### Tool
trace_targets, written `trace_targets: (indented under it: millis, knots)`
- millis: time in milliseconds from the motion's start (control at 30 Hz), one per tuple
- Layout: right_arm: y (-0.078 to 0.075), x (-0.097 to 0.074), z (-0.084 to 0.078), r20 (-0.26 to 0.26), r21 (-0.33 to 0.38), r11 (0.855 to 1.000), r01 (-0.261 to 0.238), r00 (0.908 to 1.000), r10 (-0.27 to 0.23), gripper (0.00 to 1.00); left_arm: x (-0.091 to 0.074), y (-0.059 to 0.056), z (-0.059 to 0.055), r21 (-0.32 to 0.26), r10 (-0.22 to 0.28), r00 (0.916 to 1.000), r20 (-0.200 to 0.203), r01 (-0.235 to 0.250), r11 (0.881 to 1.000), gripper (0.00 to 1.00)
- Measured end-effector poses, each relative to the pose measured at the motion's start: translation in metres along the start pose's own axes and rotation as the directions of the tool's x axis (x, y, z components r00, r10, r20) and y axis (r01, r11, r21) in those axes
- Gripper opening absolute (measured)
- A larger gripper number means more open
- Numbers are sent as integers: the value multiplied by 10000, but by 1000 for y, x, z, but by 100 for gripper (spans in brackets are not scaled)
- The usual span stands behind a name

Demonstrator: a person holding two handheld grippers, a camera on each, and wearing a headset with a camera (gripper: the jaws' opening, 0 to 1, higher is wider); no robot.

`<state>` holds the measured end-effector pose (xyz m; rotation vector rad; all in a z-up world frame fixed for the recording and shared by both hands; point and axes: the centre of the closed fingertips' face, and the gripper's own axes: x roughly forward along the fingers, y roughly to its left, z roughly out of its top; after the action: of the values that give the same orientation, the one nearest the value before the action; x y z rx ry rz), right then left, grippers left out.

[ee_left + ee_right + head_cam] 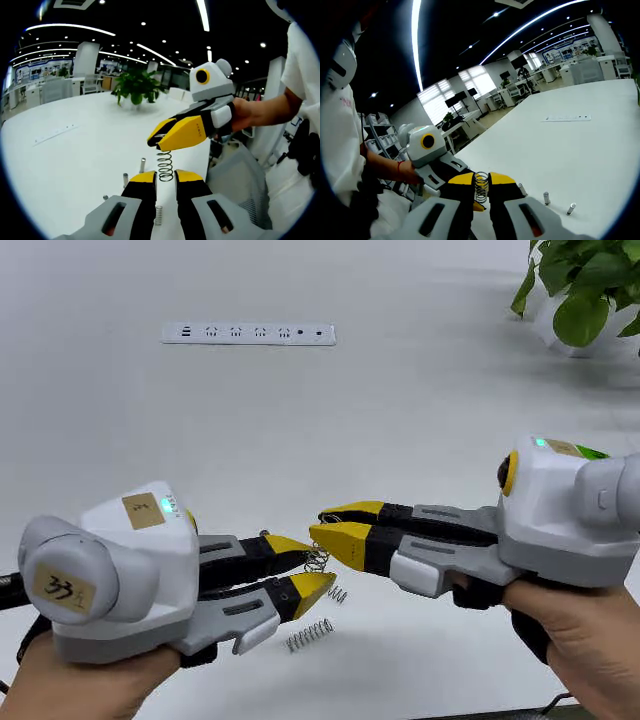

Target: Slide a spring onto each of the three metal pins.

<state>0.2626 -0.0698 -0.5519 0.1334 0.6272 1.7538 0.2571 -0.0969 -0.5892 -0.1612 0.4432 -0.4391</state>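
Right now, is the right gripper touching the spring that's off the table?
Touching. The right gripper view shows the spring sitting between the two yellow tips of the right gripper, with its coils against both.

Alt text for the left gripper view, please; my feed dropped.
A spring stands gripped in the yellow jaws of the left gripper, with the right gripper pinching its top end. Behind, three metal pins stand on the white table.
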Motion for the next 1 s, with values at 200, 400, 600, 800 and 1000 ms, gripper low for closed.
trace_targets:
  millis: [200,400,600,800,1000]
  knots:
    - [-2,-1,0,-54,-179,9998,26,10000,-27,11,0,0,-1,-43,-14,10000,-25,14,10000,12]
    - [-1,-1,0,-134,-334,9994,-4,9999,-1,11,-1,0,-1,-88,-13,10000,3,13,10000,11]
    - [0,-1,-1,-285,-623,9981,-33,9996,15,11,0,0,-2,-108,-26,10000,-2,26,9999,11]
    - [1,-1,-2,-531,-924,9956,-131,9986,83,12,0,-1,-2,-14,-59,10000,-15,59,10000,11]
    - [1,-2,0,-757,-993,9945,-330,9968,255,16,-1,-1,-4,58,-106,9999,-18,106,9999,10]
